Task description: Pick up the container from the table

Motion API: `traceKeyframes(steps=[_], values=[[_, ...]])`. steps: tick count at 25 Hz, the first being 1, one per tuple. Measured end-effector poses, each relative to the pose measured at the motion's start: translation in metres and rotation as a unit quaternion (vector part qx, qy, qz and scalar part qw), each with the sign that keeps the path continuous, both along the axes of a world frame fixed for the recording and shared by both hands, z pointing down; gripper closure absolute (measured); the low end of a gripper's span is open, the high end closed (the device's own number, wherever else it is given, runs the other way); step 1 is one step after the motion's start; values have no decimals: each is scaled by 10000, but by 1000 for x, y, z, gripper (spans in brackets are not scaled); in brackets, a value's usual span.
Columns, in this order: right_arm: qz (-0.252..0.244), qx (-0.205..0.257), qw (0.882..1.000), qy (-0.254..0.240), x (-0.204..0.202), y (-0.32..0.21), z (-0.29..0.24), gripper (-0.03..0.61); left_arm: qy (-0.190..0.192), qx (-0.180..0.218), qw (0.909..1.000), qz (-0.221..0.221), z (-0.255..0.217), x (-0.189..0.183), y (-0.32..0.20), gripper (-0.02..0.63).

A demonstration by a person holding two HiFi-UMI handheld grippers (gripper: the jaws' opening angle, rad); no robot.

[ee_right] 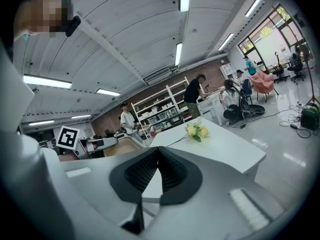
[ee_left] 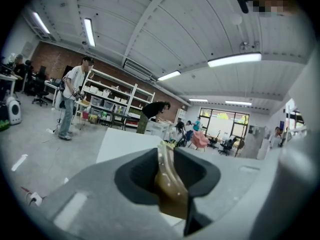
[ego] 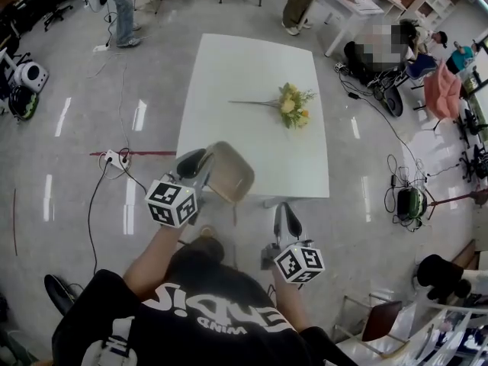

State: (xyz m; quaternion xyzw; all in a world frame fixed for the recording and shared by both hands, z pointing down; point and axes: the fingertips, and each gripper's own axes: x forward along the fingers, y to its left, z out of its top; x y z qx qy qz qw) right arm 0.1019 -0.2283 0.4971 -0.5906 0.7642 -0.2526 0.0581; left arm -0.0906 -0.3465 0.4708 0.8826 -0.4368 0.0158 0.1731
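The container [ego: 231, 171] is a tan, see-through tub with rounded corners, held in the left gripper [ego: 202, 162] at the near left corner of the white table [ego: 252, 75]. Part of it hangs past the table's edge, and whether its bottom touches the tabletop cannot be told. In the left gripper view the jaws stand narrow and pinch one thin wall of the container [ee_left: 170, 184] between their dark pads, with the wall running upright through the gap. The right gripper view shows the container [ee_right: 121, 146] from the side, just left of the table.

The right gripper [ego: 287, 218] hangs off the table's near edge, to the right of the container and apart from it. Its ridged pads meet at the tips with nothing between them.

Each gripper carries one cube with black-and-white square markers, one on the left [ego: 171, 202] and one on the right [ego: 299, 264]. The person's black shirt [ego: 206, 311] has large white lettering, seen upside down and not clear enough to read. No label shows on the container.

There is one container, one table and one bunch of yellow flowers [ego: 293, 105] lying near the table's middle, well apart from the container.
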Motion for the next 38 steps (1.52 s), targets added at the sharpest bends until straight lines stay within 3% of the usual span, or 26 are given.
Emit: traceKeyframes(steps=[20, 28, 38], values=[[-446, 238, 9987, -104, 49, 189, 1, 578, -78, 460, 9985, -295, -43, 39, 222, 525], [-727, 399, 9964, -162, 45, 240, -15, 578, -191, 511, 9977, -406, -60, 41, 304, 526], [-802, 471, 9954, -207, 11, 273, -23, 578, -257, 548, 9972, -449, -64, 12, 365, 526]])
